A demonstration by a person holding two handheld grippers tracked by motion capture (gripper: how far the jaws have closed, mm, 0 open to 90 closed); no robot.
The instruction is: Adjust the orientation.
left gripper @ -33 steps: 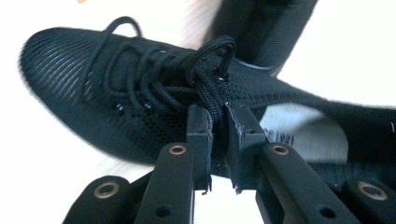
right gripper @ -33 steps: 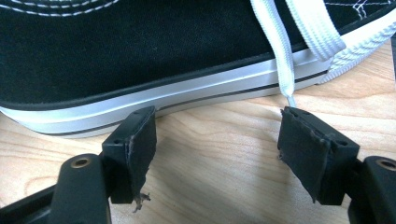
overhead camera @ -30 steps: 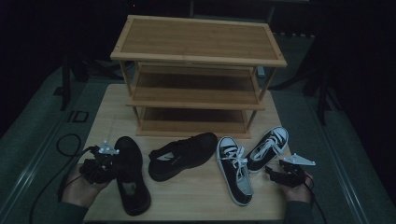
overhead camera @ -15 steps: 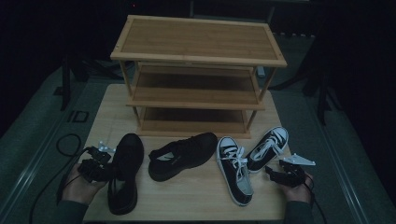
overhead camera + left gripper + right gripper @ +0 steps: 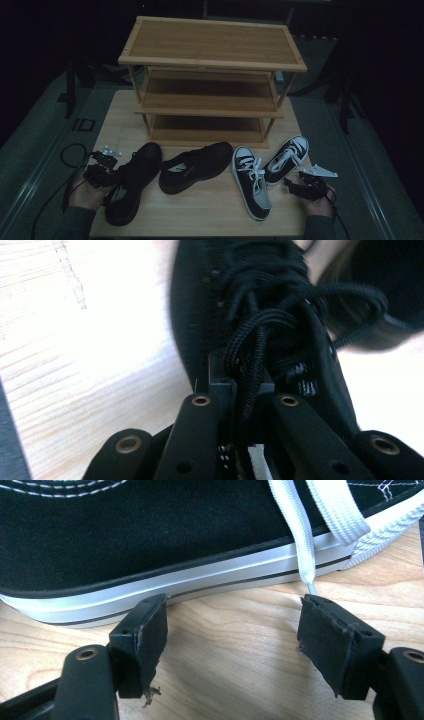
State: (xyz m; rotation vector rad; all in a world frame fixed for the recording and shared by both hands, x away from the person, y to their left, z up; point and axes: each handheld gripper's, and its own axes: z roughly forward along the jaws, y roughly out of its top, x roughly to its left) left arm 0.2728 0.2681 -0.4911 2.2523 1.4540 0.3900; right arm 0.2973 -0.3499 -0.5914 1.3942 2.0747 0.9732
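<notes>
the pale wooden table carries a three-tier bamboo shoe rack at its far half, all three shelves bare. in front of the rack four shoes lie in a loose row. at the left is a black lace-up shoe, toe pointing toward the rack and heel near the table's front edge. just beside it, to the right, a second black lace-up shoe lies across, its toe toward the right, the two nearly touching. next comes a black canvas sneaker with white sole and white laces, toe toward the front edge, and at the far right its matching black and white canvas sneaker, angled with its toe toward the rack's right leg; the pair touch or nearly touch at the middle.

the left gripper, held in the person's left hand at the table's left front corner, is at the left black shoe's lacing. in the left gripper view its jaws have just been closing and now stand pressed together on a bundle of black laces of that shoe, which lies on the table ahead of them.

the right gripper rests low at the right front, near the far right sneaker. in the right gripper view its jaws are spread wide with bare table between them, just short of a sneaker's white sole; a white lace end hangs just above the right pad.
</notes>
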